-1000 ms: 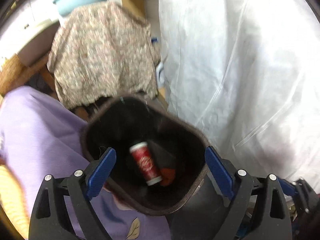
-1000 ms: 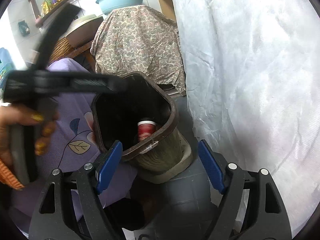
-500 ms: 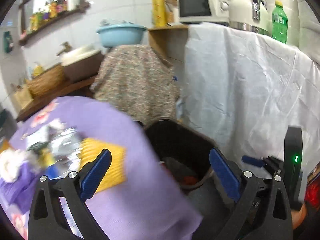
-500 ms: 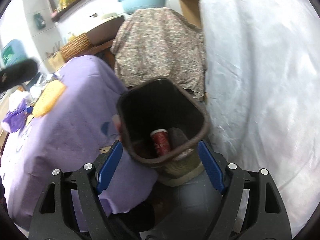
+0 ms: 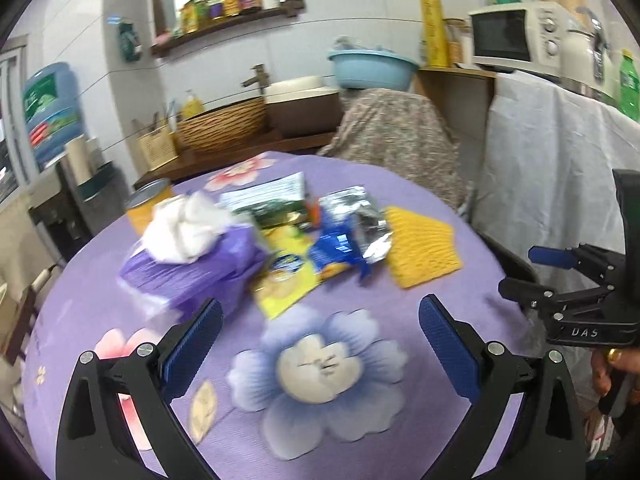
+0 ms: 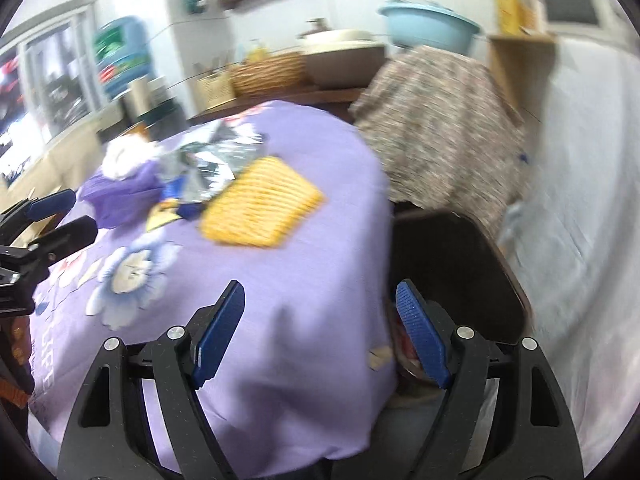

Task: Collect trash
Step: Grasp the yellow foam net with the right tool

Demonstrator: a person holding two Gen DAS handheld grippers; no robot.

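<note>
My left gripper (image 5: 320,336) is open and empty, above the purple flowered tablecloth (image 5: 320,400). Ahead of it lies a pile of trash: a silver and blue foil wrapper (image 5: 352,228), a yellow snack packet (image 5: 284,276), a green and white packet (image 5: 272,200) and crumpled white tissue (image 5: 184,228) on a purple pack (image 5: 192,272). My right gripper (image 6: 320,320) is open and empty, over the table's right edge beside the dark trash bin (image 6: 456,264). The right gripper also shows in the left wrist view (image 5: 576,280).
A yellow woven mat (image 5: 420,248) lies right of the trash; it also shows in the right wrist view (image 6: 260,208). An orange can (image 5: 148,204) stands at the table's far left. A patterned cloth-covered object (image 6: 440,120) and a white-draped counter (image 6: 580,200) stand behind the bin.
Both grippers have swung left and up from the bin toward the table. The left one now faces the trash pile; the bin has left its view.
</note>
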